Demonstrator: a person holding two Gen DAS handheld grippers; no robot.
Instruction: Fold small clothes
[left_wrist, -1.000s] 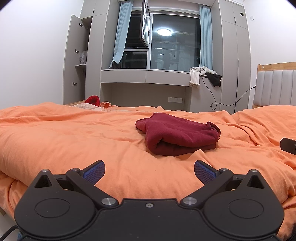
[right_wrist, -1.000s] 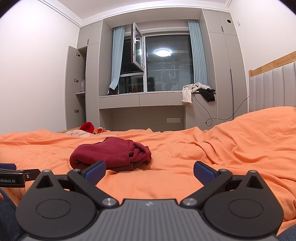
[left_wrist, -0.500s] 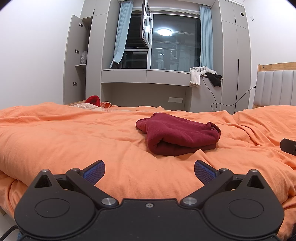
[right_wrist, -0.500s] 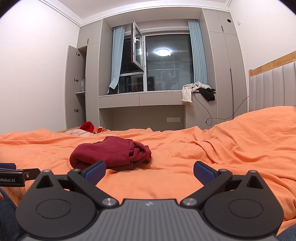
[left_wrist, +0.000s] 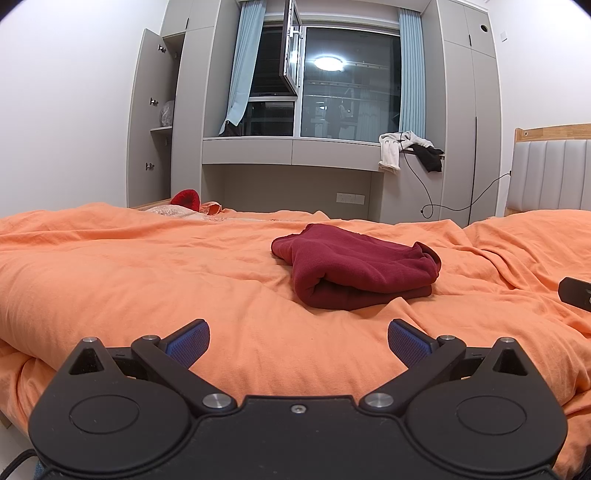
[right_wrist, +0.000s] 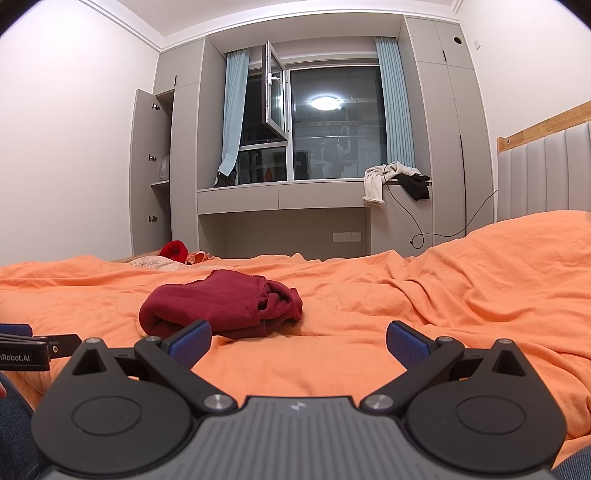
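Observation:
A dark red garment (left_wrist: 358, 271) lies folded into a thick bundle on the orange bedcover (left_wrist: 147, 280); the right wrist view has the same garment (right_wrist: 225, 302) left of centre. My left gripper (left_wrist: 298, 341) hovers open over the near part of the bed, well short of the bundle, with nothing between its blue pads. My right gripper (right_wrist: 298, 339) is open too, empty, its left pad (right_wrist: 190, 341) overlapping the bundle's near edge in the picture. The left gripper's tip (right_wrist: 26, 350) shows at the left edge of the right wrist view.
A red item (left_wrist: 185, 198) and pale fabric lie at the bed's far side. A padded headboard (left_wrist: 550, 173) stands at the right. Behind are grey cupboards, a window ledge with white and black clothes (left_wrist: 406, 147), and a hanging cable (left_wrist: 439, 199).

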